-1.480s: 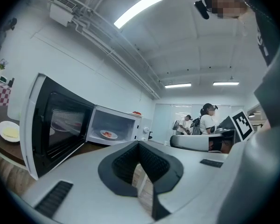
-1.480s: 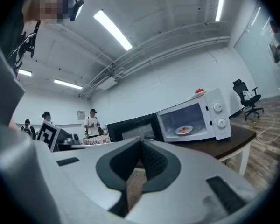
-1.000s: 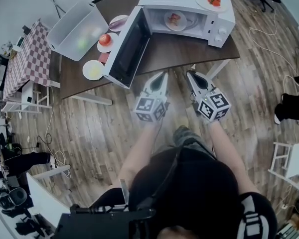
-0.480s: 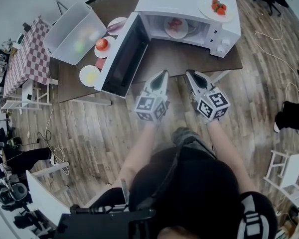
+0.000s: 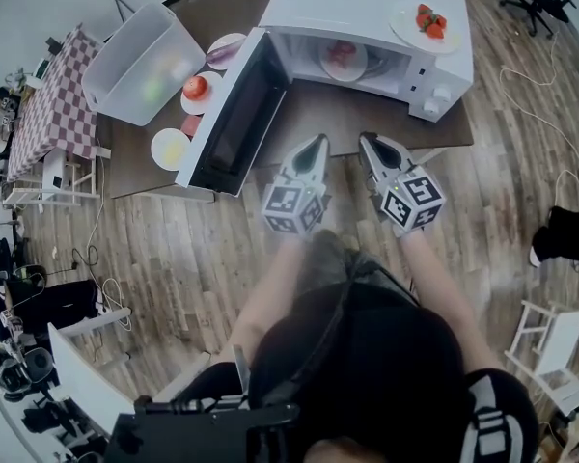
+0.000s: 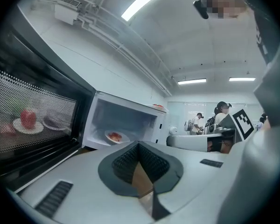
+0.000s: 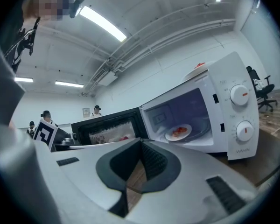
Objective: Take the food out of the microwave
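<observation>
The left gripper (image 5: 313, 150) and the right gripper (image 5: 373, 149) are held closed and empty near the open microwave (image 5: 362, 3), since the plate of food (image 5: 344, 58) inside it is not yet reached

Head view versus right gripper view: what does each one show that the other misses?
Head view only: the clear bin and the checked tablecloth at the left. Right gripper view only: ceiling lights and people in the background. Both: the microwave, its door open, with the plate of food inside.
</observation>
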